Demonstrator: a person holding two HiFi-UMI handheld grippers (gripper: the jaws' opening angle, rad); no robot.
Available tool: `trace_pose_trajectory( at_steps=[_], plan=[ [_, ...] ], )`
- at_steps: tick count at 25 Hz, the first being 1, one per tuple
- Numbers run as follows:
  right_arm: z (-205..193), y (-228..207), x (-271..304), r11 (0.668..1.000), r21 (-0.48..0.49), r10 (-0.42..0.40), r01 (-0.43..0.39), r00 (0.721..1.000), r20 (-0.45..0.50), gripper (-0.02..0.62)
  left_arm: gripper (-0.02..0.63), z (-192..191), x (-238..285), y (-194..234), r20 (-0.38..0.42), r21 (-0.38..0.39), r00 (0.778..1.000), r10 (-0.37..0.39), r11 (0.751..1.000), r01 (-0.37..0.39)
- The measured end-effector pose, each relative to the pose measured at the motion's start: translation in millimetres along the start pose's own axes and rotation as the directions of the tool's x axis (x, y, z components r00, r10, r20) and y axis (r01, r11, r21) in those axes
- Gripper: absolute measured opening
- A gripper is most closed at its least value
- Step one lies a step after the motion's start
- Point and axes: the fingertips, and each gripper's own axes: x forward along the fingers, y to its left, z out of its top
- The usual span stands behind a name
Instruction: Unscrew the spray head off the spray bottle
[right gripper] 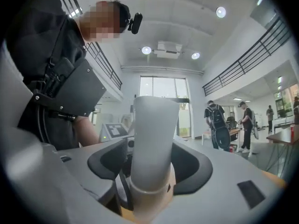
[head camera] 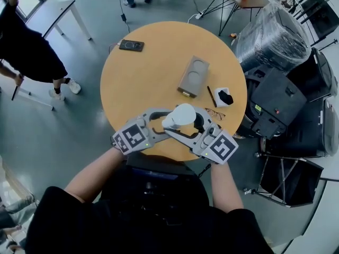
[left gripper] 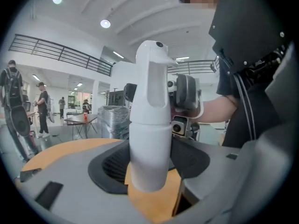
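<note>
The left claw (left gripper: 148, 169) pinched the body of the white spray bottle (left gripper: 149, 148), held upright over the near edge of the round desk (head camera: 148, 78), at lower middle of the head view. The right claw (right gripper: 150, 171) stood spread around the spray head (right gripper: 153, 134), not pressing it

no readable text, label or number on the spray bottle (left gripper: 149, 148), none legible elsewhere

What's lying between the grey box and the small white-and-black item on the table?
A thin dark pen lies between the grey box and the white-and-black item; the head view shows it.
</note>
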Motion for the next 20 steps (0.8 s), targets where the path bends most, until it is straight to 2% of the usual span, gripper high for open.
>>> trace_pose_trajectory(
  at_steps=[2, 4, 8, 11, 13, 16, 20],
  plan=[
    [-6.2, -11.0, -0.5, 0.997, -0.009, -0.075, 0.074, 0.997, -0.021, 0.323, 0.301, -0.2, 0.0, 11.8, 0.008, -0.024, 0.998, 0.069, 0.997, -0.069],
    [-3.1, -18.9, 3.0, 0.99, -0.007, -0.14, 0.14, 0.99, 0.013, 0.326, 0.301, -1.2, -0.5, 20.8, 0.007, -0.035, 0.992, 0.123, 0.992, -0.123],
    [-2.1, -35.0, 13.0, 0.961, -0.003, -0.275, 0.275, 0.961, 0.029, 0.325, 0.301, -0.4, -1.0, 34.1, -0.007, -0.013, 0.977, 0.211, 0.977, -0.211],
    [-7.2, -38.7, 20.6, 0.953, 0.008, -0.304, 0.304, 0.953, 0.017, 0.282, 0.301, -0.2, -0.3, 36.7, -0.008, -0.011, 0.972, 0.235, 0.972, -0.235],
    [-8.8, -38.5, 21.8, 0.962, 0.032, -0.273, 0.272, 0.962, 0.023, 0.264, 0.301, -2.7, 1.1, 34.8, -0.008, -0.014, 0.976, 0.217, 0.976, -0.217],
    [-9.1, -32.2, 21.8, 0.984, 0.049, -0.17, 0.168, 0.985, 0.031, 0.261, 0.301, -4.0, 0.8, 29.2, 0.008, -0.015, 0.988, 0.152, 0.988, -0.152],
    [-5.8, -10.1, 19.8, 0.997, 0.063, 0.048, -0.05, 0.999, 0.023, 0.261, 0.301, -1.2, -0.6, 10.6, 0.037, -0.008, 0.999, -0.03, 1.0, 0.03]
  ],
)
